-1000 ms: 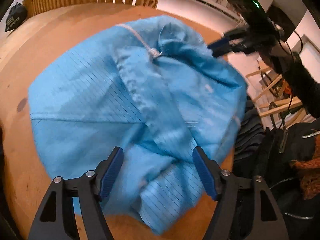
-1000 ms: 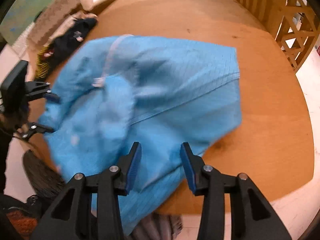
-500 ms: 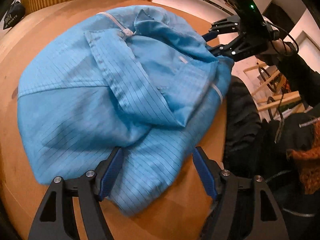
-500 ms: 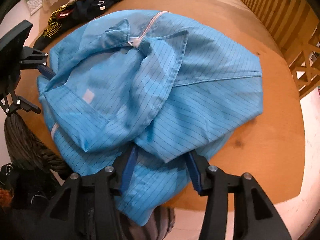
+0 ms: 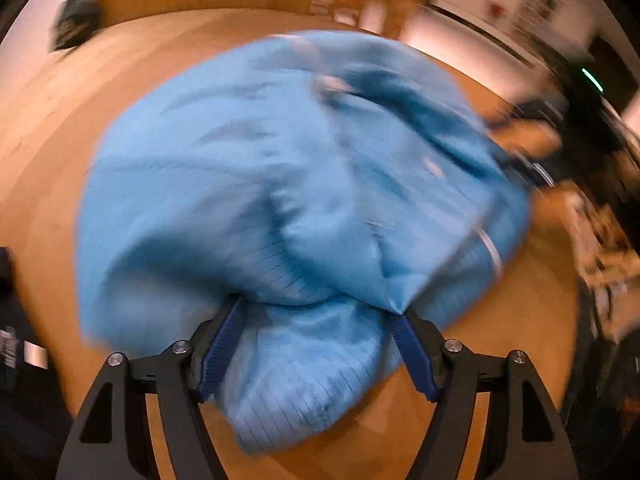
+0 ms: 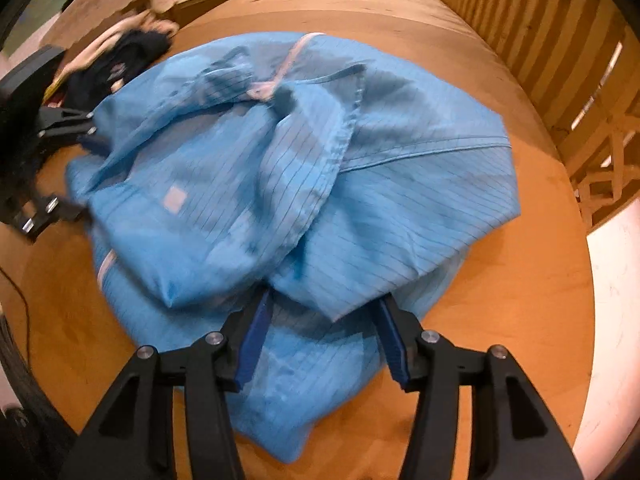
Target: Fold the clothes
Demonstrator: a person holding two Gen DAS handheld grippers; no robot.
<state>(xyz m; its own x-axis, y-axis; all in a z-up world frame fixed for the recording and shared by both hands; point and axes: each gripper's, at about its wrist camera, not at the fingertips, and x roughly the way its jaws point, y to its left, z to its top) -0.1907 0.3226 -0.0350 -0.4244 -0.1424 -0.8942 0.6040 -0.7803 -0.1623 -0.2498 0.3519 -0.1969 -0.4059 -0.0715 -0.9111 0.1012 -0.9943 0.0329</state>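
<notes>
A: Any label or writing showing anywhere?

B: Nothing readable. A pale square patch [image 6: 175, 201] is sitting on the blue garment [image 6: 304, 184], but it is too blurred to tell whether it carries text. At the left edge of the left wrist view a dark item [image 5: 12, 344] is showing pale marks, also unreadable.

A: What is differing from half a second ago?

B: The right gripper [image 6: 324, 336] is opening its jaws; they are standing wider than before, with a fold of the garment lying between the blue pads [image 6: 256, 340], and the pads are not pressing on it. The left gripper [image 5: 318, 344] is keeping the same wide spread, cloth bunched between its fingers, not clamped. The left view has turned heavily blurred, and the garment has shifted across the wooden table [image 6: 520, 300].

A: How is the garment looking?

B: It is a light blue, finely striped jacket with a pale zipper [image 6: 280, 76], lying in a rumpled, roughly rounded heap on the table directly ahead of both grippers, its near hem reaching back between the jaws. One panel is lying folded over the middle. Beyond the left gripper, other dark and pale clothes [image 6: 120, 52] are lying apart from it.
</notes>
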